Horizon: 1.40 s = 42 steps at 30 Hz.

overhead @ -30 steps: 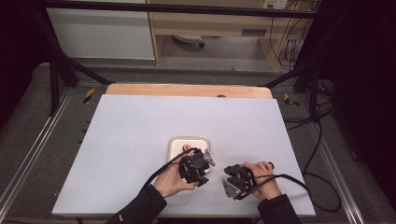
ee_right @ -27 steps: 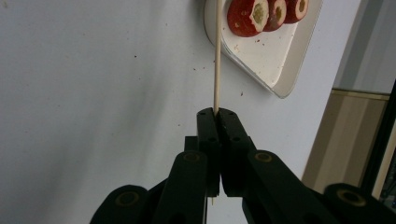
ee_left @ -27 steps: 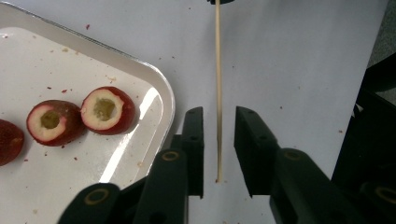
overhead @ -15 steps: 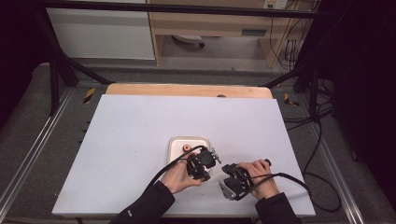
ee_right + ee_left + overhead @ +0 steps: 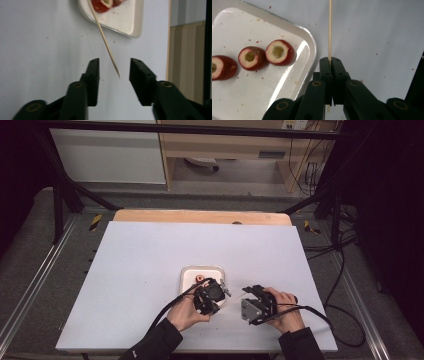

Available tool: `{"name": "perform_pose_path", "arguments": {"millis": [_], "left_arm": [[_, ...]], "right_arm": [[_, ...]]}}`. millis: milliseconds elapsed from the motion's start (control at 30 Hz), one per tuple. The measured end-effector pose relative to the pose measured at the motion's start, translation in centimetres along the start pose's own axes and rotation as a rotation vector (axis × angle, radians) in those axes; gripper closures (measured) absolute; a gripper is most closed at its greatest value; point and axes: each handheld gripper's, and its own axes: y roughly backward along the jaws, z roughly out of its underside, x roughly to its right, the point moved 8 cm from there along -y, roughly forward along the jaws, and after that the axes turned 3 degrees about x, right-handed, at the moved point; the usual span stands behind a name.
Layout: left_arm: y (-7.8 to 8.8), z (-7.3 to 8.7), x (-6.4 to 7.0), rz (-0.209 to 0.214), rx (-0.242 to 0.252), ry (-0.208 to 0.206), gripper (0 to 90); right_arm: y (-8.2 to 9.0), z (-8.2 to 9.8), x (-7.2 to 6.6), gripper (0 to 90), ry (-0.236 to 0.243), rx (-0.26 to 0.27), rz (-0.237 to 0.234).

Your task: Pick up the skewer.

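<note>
Beyond the left tongs (image 5: 329, 62) — the skewer (image 5: 330, 27) runs off-frame.

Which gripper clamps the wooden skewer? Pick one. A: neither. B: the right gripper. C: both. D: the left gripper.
D: the left gripper has its jaws shut on the wooden skewer, while the right gripper stands open around the skewer's tip without touching it.

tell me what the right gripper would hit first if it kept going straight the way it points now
Most likely the pointed tip of the thin wooden skewer, which lies between the right gripper's open jaws. Beyond it comes the white rounded tray, though depth is unclear.
</note>
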Motion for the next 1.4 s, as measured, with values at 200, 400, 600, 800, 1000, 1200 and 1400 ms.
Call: {"name": "perform_pose_path", "arguments": {"millis": [200,400,600,800,1000,1200,1400], "left_arm": [[1.1,1.1,-0.2,-0.028,0.051,0.047,88.4],[2.6,1.9,-0.7,-0.085,0.186,0.116,88.4],[3.4,3.1,-1.2,-0.136,0.299,0.201,88.4],[3.8,4.8,-1.3,-0.152,0.414,0.282,88.3],[4.0,6.7,-1.4,-0.159,0.5,0.354,88.3],[4.1,8.0,-1.4,-0.164,0.551,0.393,88.3],[4.3,8.9,-1.6,-0.163,0.588,0.409,88.3]], "right_arm": [[0.0,1.8,0.1,41.3,-0.27,0.034,-0.017],[-0.1,3.5,-0.1,31.6,-0.571,0.053,-0.041],[0.1,4.2,-0.2,23.2,-0.801,0.075,-0.081],[0.2,4.1,-0.1,13.1,-0.949,0.083,-0.131],[0.0,3.7,0.4,6.0,-1.074,0.097,-0.177],[-0.4,2.9,0.5,4.4,-1.105,0.085,-0.21],[-0.7,1.4,1.2,4.2,-1.115,0.088,-0.235]]}}
